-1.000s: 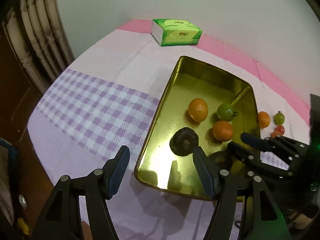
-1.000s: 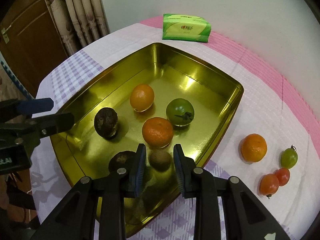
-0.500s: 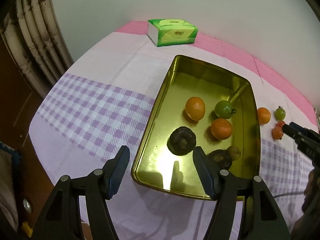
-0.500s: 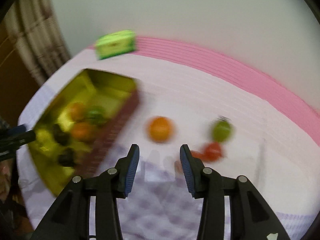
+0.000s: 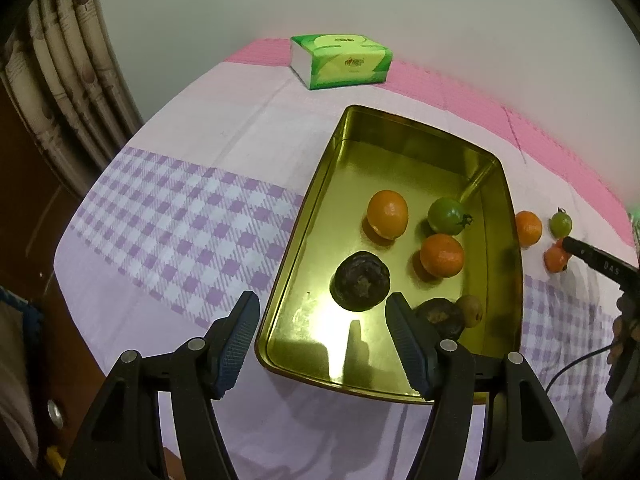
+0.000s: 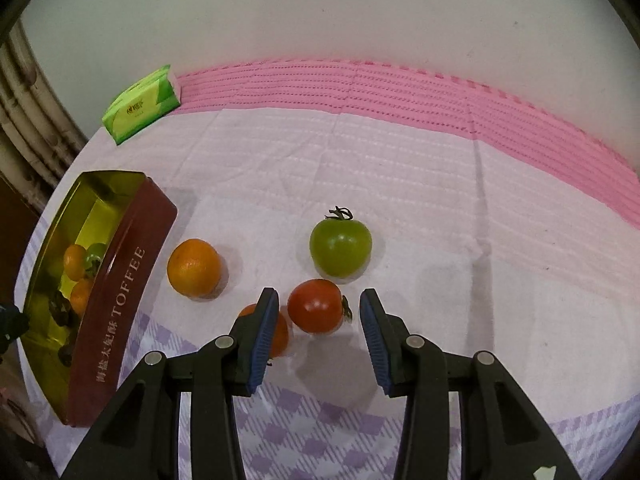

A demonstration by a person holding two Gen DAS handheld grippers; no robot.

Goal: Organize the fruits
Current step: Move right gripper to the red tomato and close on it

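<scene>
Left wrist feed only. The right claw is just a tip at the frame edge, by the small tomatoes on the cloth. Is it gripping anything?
Observer: No. The right claw is open and its jaws have just been opening. A red tomato shows in the gap, untouched.
Operator: Anything beside that tomato?
Observer: An orange-red tomato, mostly hidden behind the claw in the right wrist view. I cannot tell if the two touch.
Operator: What does the tin's outer wall look like?
Observer: The tin has a maroon side lettered TOFFEE.
</scene>
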